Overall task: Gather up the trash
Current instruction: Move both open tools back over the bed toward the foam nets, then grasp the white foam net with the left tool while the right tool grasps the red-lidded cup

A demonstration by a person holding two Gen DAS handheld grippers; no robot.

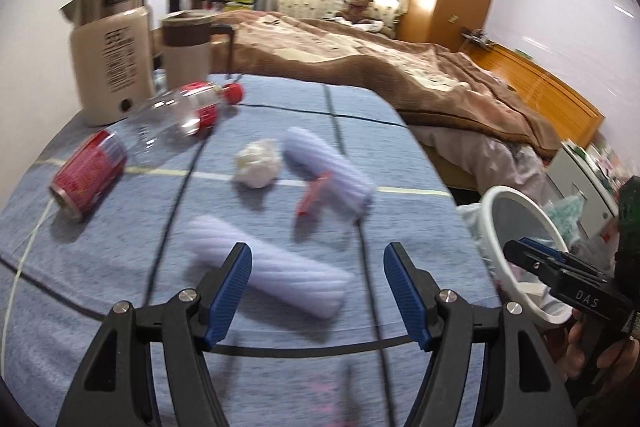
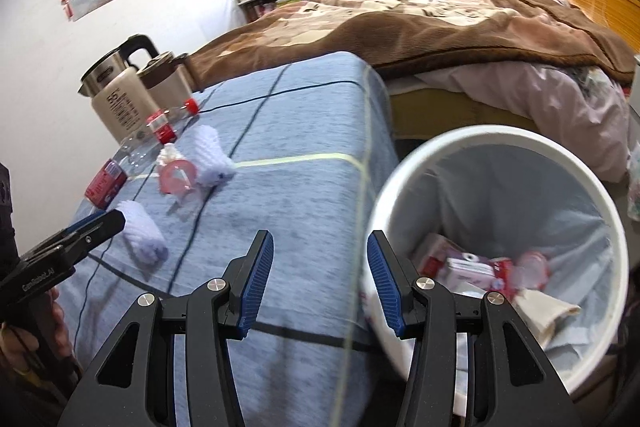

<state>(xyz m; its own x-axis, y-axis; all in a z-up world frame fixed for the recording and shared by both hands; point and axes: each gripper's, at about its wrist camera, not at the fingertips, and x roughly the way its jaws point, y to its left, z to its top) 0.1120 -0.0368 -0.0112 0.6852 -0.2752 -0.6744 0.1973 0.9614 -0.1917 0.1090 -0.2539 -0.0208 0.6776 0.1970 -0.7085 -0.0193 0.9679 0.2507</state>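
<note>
- The left tool [image 1: 318,291] is seen at the bottom centre of the left wrist view, its blue-padded jaws held wide apart with nothing between them.
- Just beyond those jaws, a pale lilac ribbed roll [image 1: 268,271] is laid on the blue checked cloth of the bench [image 1: 100,267]; the left pad is seen over its near side, though contact cannot be told.
- A second lilac roll [image 1: 328,171] is found at the centre of that view, with a red-and-pink plastic piece [image 1: 314,197] lying against it.
- A crumpled white tissue ball [image 1: 258,165] is placed just to the left of the second roll.
- A red drink can [image 1: 90,175] is laid on its side at the left of the frame, and a clear plastic bottle [image 1: 184,111] with a red cap and label lies above it.
- Behind the bottle, a steel-and-cream kettle [image 1: 110,55] and a brown-lidded jug [image 1: 188,47] are stood upright at the upper left.
- The right tool [image 2: 320,277] is shown at the bottom centre of the right wrist view, jaws apart and empty, over the bench edge.
- A white bin [image 2: 560,155] with a pale liner is seen at the lower right of that view, beside the bench; cartons and wrappers are held in its bottom.
- A bed with a brown blanket [image 2: 440,35] is spread across the upper right.
</note>
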